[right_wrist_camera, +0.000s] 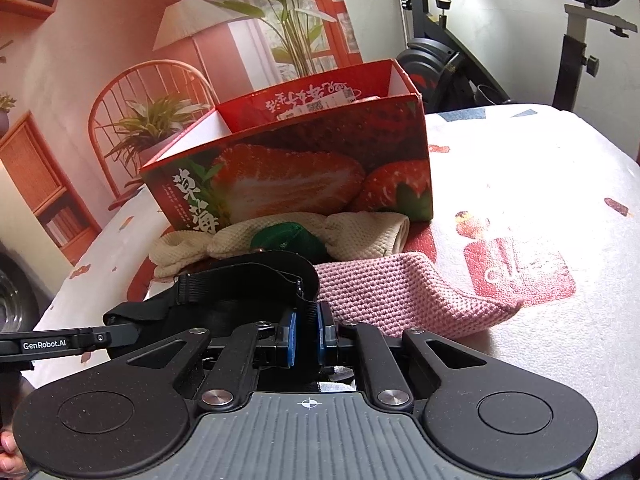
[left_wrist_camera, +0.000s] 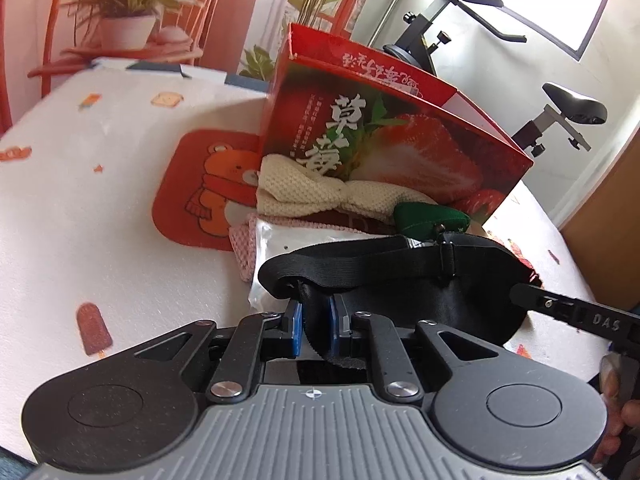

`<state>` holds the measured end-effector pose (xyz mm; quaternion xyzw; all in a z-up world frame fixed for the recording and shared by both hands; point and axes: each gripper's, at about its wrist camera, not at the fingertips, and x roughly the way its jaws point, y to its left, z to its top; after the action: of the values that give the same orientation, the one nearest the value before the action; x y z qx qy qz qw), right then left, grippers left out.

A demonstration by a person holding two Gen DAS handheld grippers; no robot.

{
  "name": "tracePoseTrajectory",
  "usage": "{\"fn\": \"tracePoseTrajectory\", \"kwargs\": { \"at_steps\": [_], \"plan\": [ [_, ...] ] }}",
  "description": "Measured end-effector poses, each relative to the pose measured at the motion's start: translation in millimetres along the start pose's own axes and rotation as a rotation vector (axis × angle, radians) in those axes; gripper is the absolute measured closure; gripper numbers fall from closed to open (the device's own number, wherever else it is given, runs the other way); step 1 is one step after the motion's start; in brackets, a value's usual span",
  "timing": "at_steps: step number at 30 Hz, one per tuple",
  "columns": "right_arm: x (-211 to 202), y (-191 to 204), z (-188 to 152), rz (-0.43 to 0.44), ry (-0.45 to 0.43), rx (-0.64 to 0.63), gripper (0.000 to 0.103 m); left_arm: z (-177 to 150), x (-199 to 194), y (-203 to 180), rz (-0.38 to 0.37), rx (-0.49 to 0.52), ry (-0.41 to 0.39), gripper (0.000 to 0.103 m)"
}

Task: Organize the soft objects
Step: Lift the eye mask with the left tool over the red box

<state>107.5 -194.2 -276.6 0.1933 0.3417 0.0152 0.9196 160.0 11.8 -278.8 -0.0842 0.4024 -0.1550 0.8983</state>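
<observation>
A home room is showing here: an exercise bike (left_wrist_camera: 480,40) is standing by a window (left_wrist_camera: 560,0) at the far right, a printed backdrop (right_wrist_camera: 120,60) of a living room is hanging behind, and a snack-patterned cloth (left_wrist_camera: 100,200) is covering the worktop.
</observation>
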Motion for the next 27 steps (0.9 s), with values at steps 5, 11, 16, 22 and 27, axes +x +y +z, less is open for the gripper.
{"fn": "tracePoseTrajectory", "kwargs": {
  "at_steps": [5, 11, 16, 22, 27],
  "plan": [
    [-7, 3, 4, 0.019, -0.034, -0.01, 0.094, 2, -13, -5, 0.025, 0.039, -0.066, 0.09],
    [-17, 10, 16, 0.037, -0.084, -0.047, 0.095, 8, -29, -16, 0.036, 0.107, -0.15, 0.092],
    [-24, 13, 36, 0.039, -0.124, -0.086, 0.095, 23, -42, -24, 0.036, 0.144, -0.222, 0.092],
    [-28, 17, 71, 0.05, -0.184, -0.127, 0.095, 53, -53, -45, 0.055, 0.201, -0.328, 0.092],
    [-26, 17, 110, 0.038, -0.239, -0.154, 0.095, 85, -52, -63, 0.059, 0.237, -0.397, 0.092]
  ]
}}
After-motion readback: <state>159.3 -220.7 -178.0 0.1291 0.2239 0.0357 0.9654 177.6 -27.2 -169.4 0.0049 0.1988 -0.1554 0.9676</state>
